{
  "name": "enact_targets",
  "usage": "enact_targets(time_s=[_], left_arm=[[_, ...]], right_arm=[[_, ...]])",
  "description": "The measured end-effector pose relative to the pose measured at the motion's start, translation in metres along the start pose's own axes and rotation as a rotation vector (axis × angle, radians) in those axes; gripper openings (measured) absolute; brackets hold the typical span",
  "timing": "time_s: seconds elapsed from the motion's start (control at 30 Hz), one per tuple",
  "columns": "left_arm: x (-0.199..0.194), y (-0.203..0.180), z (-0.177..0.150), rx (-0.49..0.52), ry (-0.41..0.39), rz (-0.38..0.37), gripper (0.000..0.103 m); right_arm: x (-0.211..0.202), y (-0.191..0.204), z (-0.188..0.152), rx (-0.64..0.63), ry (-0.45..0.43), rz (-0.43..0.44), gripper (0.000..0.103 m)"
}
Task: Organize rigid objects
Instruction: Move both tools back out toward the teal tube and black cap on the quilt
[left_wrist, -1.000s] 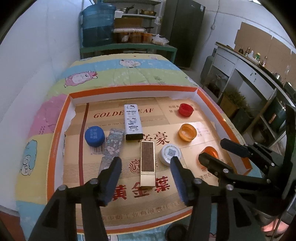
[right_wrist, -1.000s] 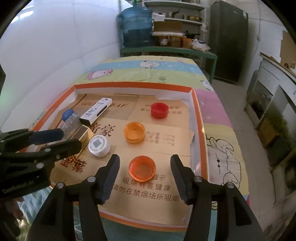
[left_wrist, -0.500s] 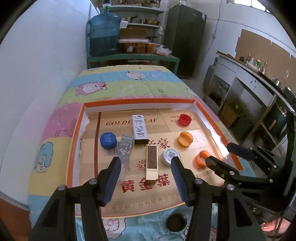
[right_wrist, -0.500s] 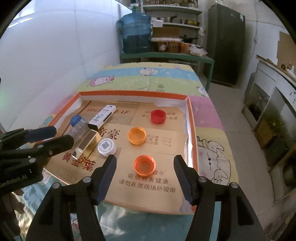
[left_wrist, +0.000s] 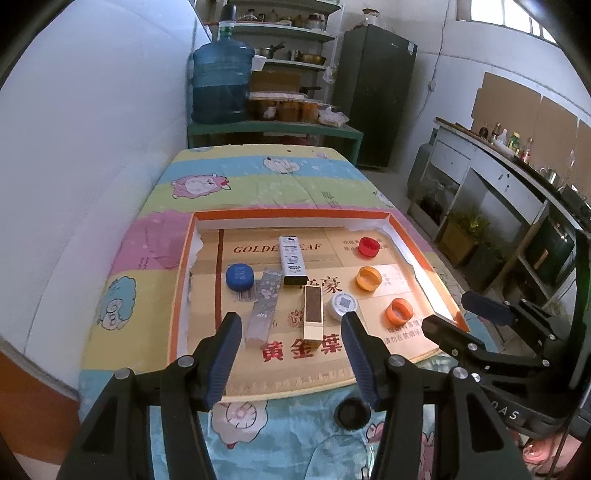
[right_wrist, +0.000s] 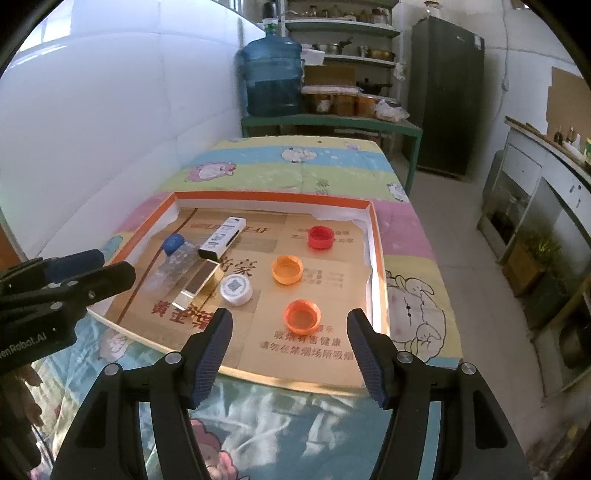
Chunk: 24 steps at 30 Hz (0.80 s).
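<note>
Cartoon-print bedding carries an orange-rimmed tray (left_wrist: 184, 258); from the left wrist, the left gripper (left_wrist: 291, 350) hangs wide and empty over its near edge, facing a gold box (left_wrist: 313, 314) beside a white cap (left_wrist: 343, 304).

From the right wrist, the right gripper (right_wrist: 290, 343) gapes empty near an orange cap (right_wrist: 302, 314).

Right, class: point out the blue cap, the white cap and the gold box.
blue cap (left_wrist: 239, 276), left wrist view, top face.
white cap (right_wrist: 236, 288), right wrist view, printed top.
gold box (left_wrist: 313, 312), left wrist view, dark upper panel.
</note>
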<state>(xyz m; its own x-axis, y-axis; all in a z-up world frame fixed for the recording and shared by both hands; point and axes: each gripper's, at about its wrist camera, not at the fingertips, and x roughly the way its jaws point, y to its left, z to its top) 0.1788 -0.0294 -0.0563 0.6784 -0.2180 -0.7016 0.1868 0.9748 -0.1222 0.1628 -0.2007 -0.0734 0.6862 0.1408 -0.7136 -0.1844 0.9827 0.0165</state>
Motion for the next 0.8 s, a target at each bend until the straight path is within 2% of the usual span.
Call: enact_targets(time_s=[0.8], left_arm=[[-0.057,0.017,-0.035,-0.027,-0.044,0.026,0.056]], right_arm=[[-0.053,0.039,-0.028,-0.038,-0.017,-0.002,0.066]])
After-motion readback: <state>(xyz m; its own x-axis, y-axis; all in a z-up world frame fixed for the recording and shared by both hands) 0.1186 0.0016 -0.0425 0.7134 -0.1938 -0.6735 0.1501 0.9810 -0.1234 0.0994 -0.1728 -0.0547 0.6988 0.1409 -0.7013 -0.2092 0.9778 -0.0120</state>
